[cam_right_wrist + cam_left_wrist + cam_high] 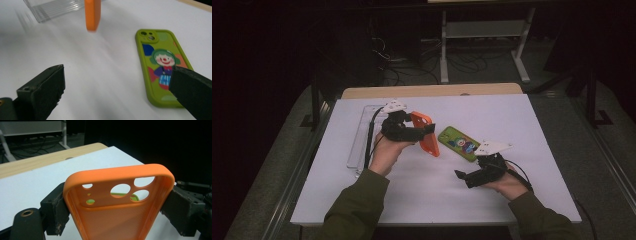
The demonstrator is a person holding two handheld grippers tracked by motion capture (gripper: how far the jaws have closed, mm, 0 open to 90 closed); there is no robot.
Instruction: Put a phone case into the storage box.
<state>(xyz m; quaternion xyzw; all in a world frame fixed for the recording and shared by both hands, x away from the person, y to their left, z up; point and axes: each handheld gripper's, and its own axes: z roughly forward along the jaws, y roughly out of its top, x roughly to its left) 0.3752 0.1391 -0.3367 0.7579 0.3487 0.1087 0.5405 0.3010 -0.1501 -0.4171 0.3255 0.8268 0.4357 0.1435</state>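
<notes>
An empty orange phone case (427,134) is held up off the white table, with my left gripper (424,131) shut on its two long sides. In the left gripper view the orange case (120,202) shows its inside and camera holes, both pads (56,211) pressing its edges. A green phone with a clown picture (459,143) lies flat on the table, back up. My right gripper (467,177) hovers near the front of it, jaws wide apart and empty. In the right gripper view the green phone (162,62) lies beyond the right jaw, the orange case (92,15) hanging farther off.
A clear plastic tray (360,137) lies along the table's left side, seen also as the clear tray (55,8) in the right gripper view. The white table top (422,190) has a wooden strip at its far edge. Desk legs and cables stand behind.
</notes>
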